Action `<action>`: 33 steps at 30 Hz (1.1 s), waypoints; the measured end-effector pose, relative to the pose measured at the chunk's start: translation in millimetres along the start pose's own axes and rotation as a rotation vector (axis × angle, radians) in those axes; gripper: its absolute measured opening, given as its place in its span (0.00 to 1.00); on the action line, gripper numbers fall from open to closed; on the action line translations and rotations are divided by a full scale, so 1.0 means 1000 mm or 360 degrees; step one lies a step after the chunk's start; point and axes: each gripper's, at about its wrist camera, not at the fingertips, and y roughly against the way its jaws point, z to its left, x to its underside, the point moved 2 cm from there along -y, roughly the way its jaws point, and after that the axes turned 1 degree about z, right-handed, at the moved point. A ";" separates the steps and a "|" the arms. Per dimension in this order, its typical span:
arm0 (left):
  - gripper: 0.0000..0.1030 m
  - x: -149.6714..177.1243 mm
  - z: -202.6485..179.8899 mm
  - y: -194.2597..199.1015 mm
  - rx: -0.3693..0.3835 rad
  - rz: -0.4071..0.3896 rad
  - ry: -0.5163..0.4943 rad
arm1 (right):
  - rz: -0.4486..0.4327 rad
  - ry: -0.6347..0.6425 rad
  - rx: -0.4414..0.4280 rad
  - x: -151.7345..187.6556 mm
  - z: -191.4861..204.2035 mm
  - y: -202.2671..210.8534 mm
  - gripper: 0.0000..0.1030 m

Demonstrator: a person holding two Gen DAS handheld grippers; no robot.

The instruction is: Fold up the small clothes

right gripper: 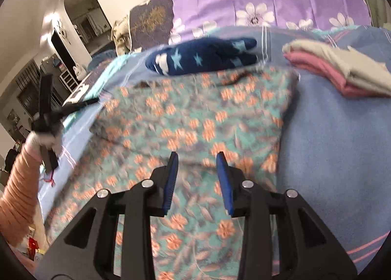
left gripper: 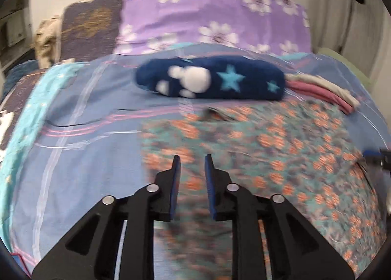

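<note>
**A:** Entry, both wrist views. Where is the work piece?

**B:** I see the floral garment, teal with orange flowers, lying spread flat on the blue bedsheet. It fills the middle of both views, under both tools. Picture is motion-blurred, so I cannot read the fabric's edges finely.

**A:** Left claw?

**B:** My left gripper hangs above the garment's left portion, fingers parted, nothing between the blue pads. Released.

**A:** Right claw?

**B:** Right gripper likewise released, jaws spread wide over the garment, nothing held. Whether either tool touches the cloth, I cannot tell.

**A:** Surroundings?

**B:** Beyond the garment's far edge lies a navy star-print piece, just beside it. To the right, a folded stack, grey on pink, apart from the garment. A purple flowered pillow sits at the head of the bed.
</note>
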 end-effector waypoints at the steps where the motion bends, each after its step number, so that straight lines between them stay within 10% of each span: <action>1: 0.31 0.004 -0.008 -0.009 0.0021 0.0031 -0.0029 | 0.0007 0.0010 0.0025 -0.003 0.000 -0.003 0.33; 4: 0.34 0.025 -0.020 -0.047 -0.0059 0.0220 -0.0121 | 0.0169 0.0018 0.0167 -0.001 -0.008 -0.032 0.33; 8: 0.35 0.030 -0.020 -0.045 -0.0047 0.0159 -0.0125 | 0.0319 0.0058 0.0312 0.008 -0.015 -0.057 0.28; 15: 0.35 -0.024 -0.010 -0.033 0.0056 0.0035 0.0000 | 0.0182 -0.0036 0.0167 -0.062 -0.010 -0.056 0.31; 27: 0.35 -0.070 -0.042 -0.122 0.0265 0.0366 0.0192 | 0.0374 -0.0498 -0.0003 -0.109 -0.060 -0.153 0.49; 29: 0.34 -0.069 -0.043 -0.133 0.0260 0.0429 0.0228 | 0.0380 -0.0480 -0.0032 -0.109 -0.059 -0.157 0.41; 30: 0.26 -0.069 -0.043 -0.136 0.0274 0.0444 0.0237 | 0.0400 -0.0443 -0.0060 -0.109 -0.056 -0.159 0.13; 33: 0.06 -0.073 -0.045 -0.135 0.0346 0.0425 0.0250 | 0.0303 -0.0409 -0.0106 -0.117 -0.052 -0.151 0.07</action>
